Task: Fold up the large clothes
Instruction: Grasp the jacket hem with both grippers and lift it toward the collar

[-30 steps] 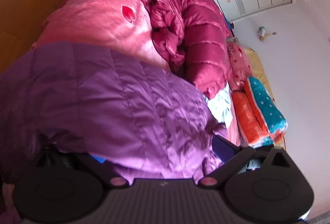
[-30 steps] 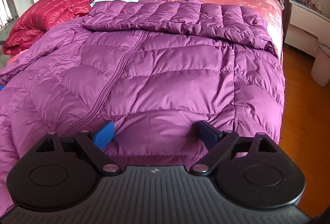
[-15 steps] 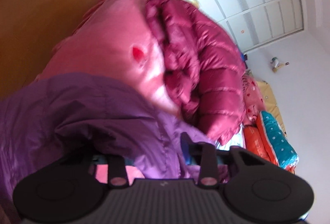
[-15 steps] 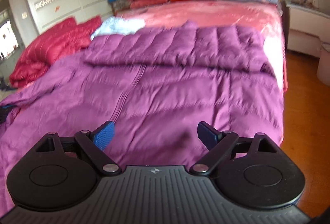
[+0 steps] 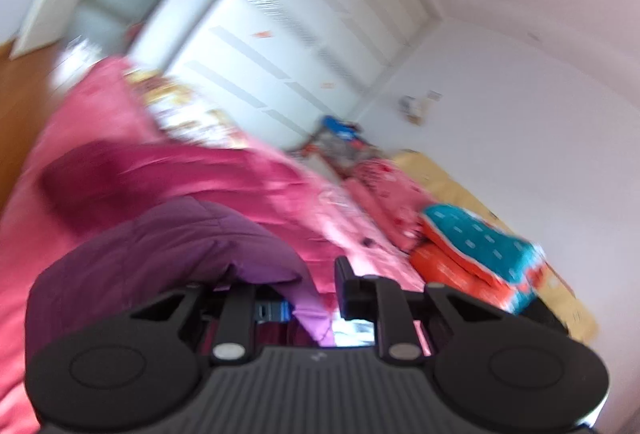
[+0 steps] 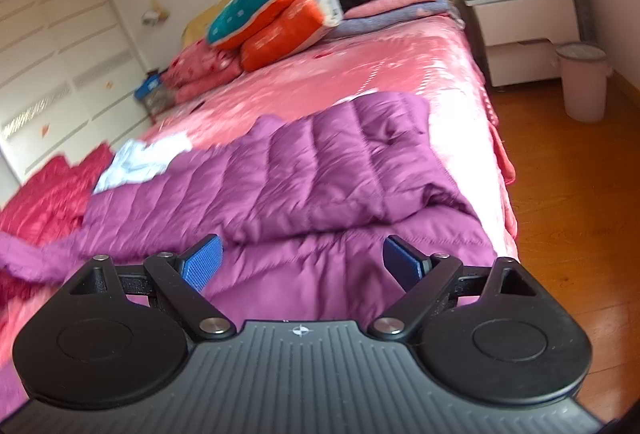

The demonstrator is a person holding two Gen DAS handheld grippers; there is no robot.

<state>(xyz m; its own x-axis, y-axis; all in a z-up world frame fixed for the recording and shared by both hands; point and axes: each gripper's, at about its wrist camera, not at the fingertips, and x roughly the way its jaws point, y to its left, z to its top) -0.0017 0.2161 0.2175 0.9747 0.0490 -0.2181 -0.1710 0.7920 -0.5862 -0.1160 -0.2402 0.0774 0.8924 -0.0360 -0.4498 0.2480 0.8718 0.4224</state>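
A purple quilted down jacket [image 6: 320,186] lies spread on the pink bed [image 6: 384,74], its far sleeve folded across the body. My right gripper [image 6: 302,264] is open and empty just above the jacket's near part. My left gripper [image 5: 310,298] has its jaws narrowed on a fold of the purple jacket [image 5: 180,254], which bunches up over the left finger; the view is blurred.
A red down jacket [image 6: 44,194] and a pale blue garment [image 6: 140,162] lie left of the purple one. Folded quilts and pillows [image 6: 280,2] sit at the headboard. A nightstand [image 6: 524,30] and bin [image 6: 582,86] stand on the wooden floor at right.
My left gripper closed on the jacket's edge and swung up and over with it. My right gripper stayed open and rose, now looking further up the bed.
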